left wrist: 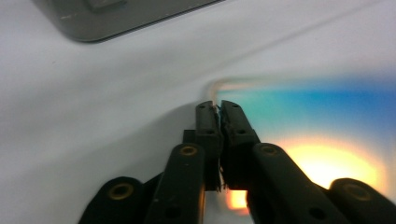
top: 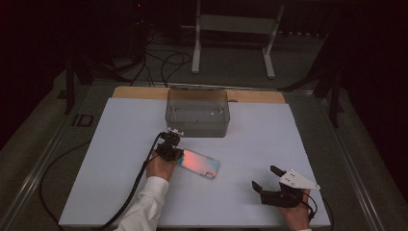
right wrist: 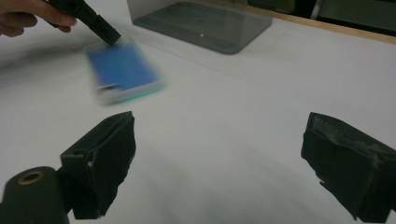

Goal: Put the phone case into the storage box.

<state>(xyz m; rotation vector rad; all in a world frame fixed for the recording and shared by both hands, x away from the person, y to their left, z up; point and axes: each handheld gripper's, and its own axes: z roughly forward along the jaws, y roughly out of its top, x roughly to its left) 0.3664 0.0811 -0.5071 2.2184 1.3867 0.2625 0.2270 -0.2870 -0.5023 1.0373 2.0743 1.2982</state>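
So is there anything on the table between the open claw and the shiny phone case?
No. In the high view, bare white table lies between the right claw and the phone case. The right gripper view shows the same bare stretch.

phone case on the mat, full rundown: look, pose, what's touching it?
The phone case is a thin, rounded-corner rectangle with a glossy iridescent face, teal-blue at the ends and orange-pink mid-panel, with a pale translucent rim. It rests on the white mat in front of the clear box, though blur hides whether it lies fully flat. The left gripper is pinched shut on its edge near a corner.
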